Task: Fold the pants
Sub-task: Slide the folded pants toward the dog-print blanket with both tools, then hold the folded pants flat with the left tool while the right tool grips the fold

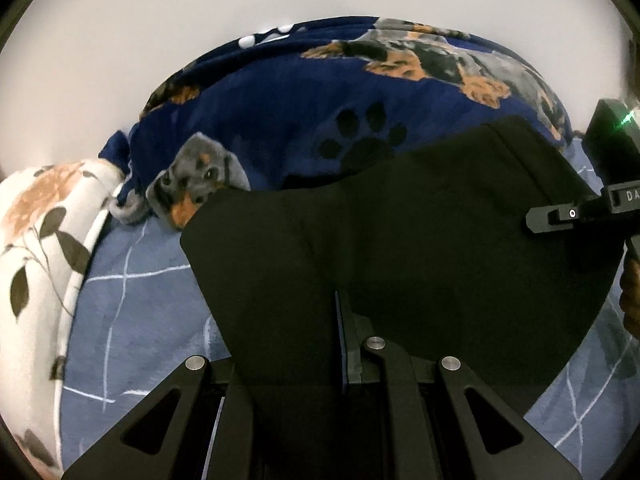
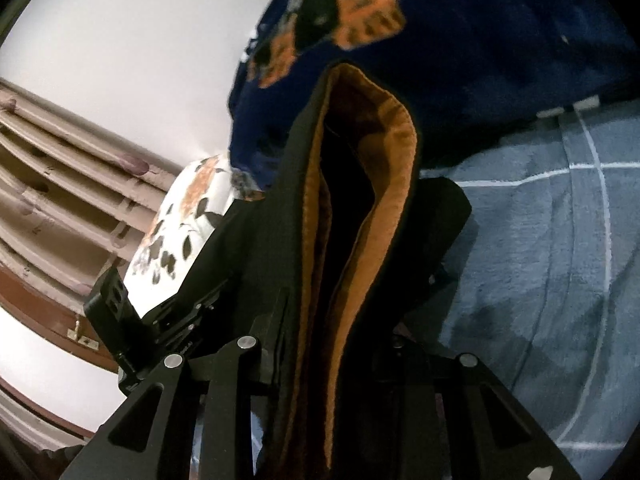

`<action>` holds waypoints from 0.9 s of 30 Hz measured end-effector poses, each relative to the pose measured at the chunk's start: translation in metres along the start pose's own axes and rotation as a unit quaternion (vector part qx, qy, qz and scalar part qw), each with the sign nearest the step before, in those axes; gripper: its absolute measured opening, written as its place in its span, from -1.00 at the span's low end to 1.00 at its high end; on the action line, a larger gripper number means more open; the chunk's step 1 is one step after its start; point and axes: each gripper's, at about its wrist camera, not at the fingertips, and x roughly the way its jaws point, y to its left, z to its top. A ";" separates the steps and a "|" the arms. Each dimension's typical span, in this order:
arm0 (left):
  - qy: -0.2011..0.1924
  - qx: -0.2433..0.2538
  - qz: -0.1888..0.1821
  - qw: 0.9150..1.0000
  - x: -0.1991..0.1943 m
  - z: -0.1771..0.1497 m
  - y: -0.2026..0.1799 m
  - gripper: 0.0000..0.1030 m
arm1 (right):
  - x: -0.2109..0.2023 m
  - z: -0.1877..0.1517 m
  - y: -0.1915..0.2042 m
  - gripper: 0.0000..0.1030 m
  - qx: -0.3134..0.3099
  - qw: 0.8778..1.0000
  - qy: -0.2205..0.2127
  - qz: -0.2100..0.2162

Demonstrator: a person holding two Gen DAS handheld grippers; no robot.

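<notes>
Pants [image 1: 400,240]: soft, floppy, thick lined — best held at edges.
Left gripper [image 1: 344,320]: clamped on pants.
Right gripper [image 2: 344,320]: clamped on pants — bulky fold.

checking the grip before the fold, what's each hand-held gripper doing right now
Left hand-held gripper: shut on the black pants.
Right hand-held gripper: shut on the pants' brown-lined edge, thick folded layers between its jaws.

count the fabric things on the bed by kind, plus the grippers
Pants, black with orange lining: 1
Dog-print navy blanket: 1
Floral white pillow or quilt: 1
Blue checked bedsheet: 1
Grippers, left gripper and right gripper, each shut on the pants: 2
Total: 6
</notes>
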 end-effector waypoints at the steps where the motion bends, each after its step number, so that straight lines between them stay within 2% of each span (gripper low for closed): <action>1: -0.002 -0.002 -0.001 1.000 0.001 -0.001 0.001 -0.77 | 0.000 -0.002 -0.001 -0.49 0.002 1.000 -0.001 -0.001; 5: -0.010 -0.003 0.001 1.000 0.004 -0.008 0.000 -0.73 | 0.008 0.001 -0.003 -0.50 -0.001 1.000 -0.001 -0.014; 12: -0.017 -0.041 -0.007 0.999 0.010 -0.018 0.013 -0.41 | 0.017 0.004 -0.010 -0.45 0.011 0.999 -0.019 -0.026; 19: -0.013 -0.055 0.002 0.998 0.012 -0.018 0.018 -0.22 | 0.019 -0.003 0.006 -0.39 -0.033 0.995 -0.042 -0.083; 22: -0.012 -0.057 0.004 0.998 0.012 -0.018 0.018 -0.19 | 0.021 -0.006 0.015 -0.33 -0.055 0.991 -0.052 -0.114; 27: -0.012 -0.051 0.016 0.999 0.012 -0.018 0.015 -0.17 | 0.022 -0.007 0.019 -0.30 -0.066 0.987 -0.062 -0.134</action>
